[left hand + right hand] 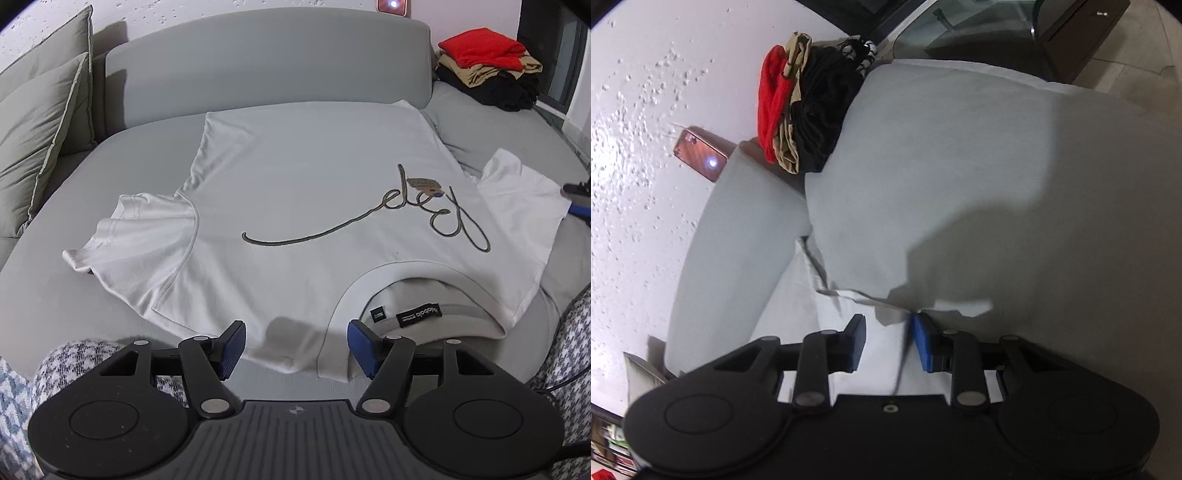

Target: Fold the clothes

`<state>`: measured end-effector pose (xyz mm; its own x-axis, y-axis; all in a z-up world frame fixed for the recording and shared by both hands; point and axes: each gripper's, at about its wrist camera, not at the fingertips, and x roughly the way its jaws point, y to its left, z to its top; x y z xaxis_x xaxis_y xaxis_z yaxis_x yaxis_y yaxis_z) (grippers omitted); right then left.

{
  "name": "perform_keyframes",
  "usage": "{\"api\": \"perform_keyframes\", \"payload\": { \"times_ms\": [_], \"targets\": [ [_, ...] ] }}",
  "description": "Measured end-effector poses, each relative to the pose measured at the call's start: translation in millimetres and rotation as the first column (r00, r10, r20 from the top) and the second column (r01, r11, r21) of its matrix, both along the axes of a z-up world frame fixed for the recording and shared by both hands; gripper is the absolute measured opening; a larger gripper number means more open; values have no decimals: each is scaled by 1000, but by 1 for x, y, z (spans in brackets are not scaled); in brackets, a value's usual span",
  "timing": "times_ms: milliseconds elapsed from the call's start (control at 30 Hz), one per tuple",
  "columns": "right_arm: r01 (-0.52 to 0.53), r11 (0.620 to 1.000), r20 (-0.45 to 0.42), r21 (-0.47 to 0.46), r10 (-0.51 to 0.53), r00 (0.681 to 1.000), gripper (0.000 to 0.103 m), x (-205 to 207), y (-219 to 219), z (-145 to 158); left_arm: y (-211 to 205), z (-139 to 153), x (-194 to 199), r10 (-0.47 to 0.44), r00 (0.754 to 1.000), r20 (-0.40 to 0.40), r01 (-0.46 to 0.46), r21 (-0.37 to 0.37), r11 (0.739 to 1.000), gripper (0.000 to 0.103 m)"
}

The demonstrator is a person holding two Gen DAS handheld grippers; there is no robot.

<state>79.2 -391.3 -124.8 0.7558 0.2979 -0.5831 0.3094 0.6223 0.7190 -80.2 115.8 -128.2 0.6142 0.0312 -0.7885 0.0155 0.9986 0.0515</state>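
White t-shirt (295, 192) lay flat on the sofa just ahead of the wide-open left gripper (295, 343), right gripper (888, 341) open too at its sleeve; looked thin and floppy, I'd pinch the shoulder seam.

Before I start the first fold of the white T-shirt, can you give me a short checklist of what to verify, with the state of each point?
1. T-shirt lies spread flat on the sofa: ok.
2. Left sleeve smooth: not ok, it is bunched.
3. Left gripper open, over the shoulder beside the collar: ok.
4. Right gripper open at the sleeve edge: ok.
5. Fabric between the right gripper's fingers: cannot tell.
6. Pile of folded clothes apart from the T-shirt: ok.
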Motion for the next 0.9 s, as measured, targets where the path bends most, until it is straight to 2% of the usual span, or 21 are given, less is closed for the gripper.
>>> {"api": "perform_keyframes", "payload": {
  "times_ms": [67, 167, 233, 333, 400, 467, 533, 600, 667, 733, 800, 900],
  "targets": [
    [-1, 999, -1, -41, 1, 1000, 3, 2, 4, 3, -1, -1, 0, 1, 1000, -1, -1, 7, 1000, 63],
    [-2, 995, -3, -102, 2, 1000, 2, 4, 11, 8, -1, -2, -1, 2, 1000, -2, -2, 17, 1000, 63],
    [-10, 984, 3, -177, 10, 1000, 2, 4, 21, 16, -1, -4, 0, 5, 1000, -8, -5, 10, 1000, 63],
    [-35, 956, 51, -292, 52, 997, 2, 3, 45, 36, -1, -7, 1, 5, 1000, -14, -5, 5, 1000, 64],
    [-81, 923, 89, -375, 123, 988, 2, 2, 70, 53, 0, -8, 1, 4, 1000, -13, -4, 0, 1000, 66],
    [-147, 864, 105, -481, 223, 969, 2, -2, 103, 67, 1, -9, 1, 3, 1000, -13, -3, -10, 1000, 66],
    [-215, 781, 102, -586, 335, 937, 2, -7, 140, 77, 3, -10, 0, 7, 1000, -15, -8, -19, 1000, 66],
    [-279, 671, 76, -687, 449, 890, 2, -13, 178, 77, 4, -11, -1, 14, 1000, -17, -15, -23, 1000, 66],
    [-327, 544, 24, -773, 540, 841, 2, -21, 212, 68, 6, -11, -1, 21, 1000, -17, -21, -24, 999, 66],
    [-376, 450, -35, -810, 602, 798, 2, -26, 237, 55, 7, -11, -2, 26, 1000, -16, -27, -25, 999, 66],
    [-451, 392, -96, -802, 660, 745, 3, -33, 251, 41, 8, -11, -2, 30, 999, -14, -30, -22, 999, 67],
    [-577, 364, -159, -731, 732, 663, 12, -38, 254, 30, 9, -11, -4, 32, 999, -10, -32, -6, 999, 67]
  ]
}}
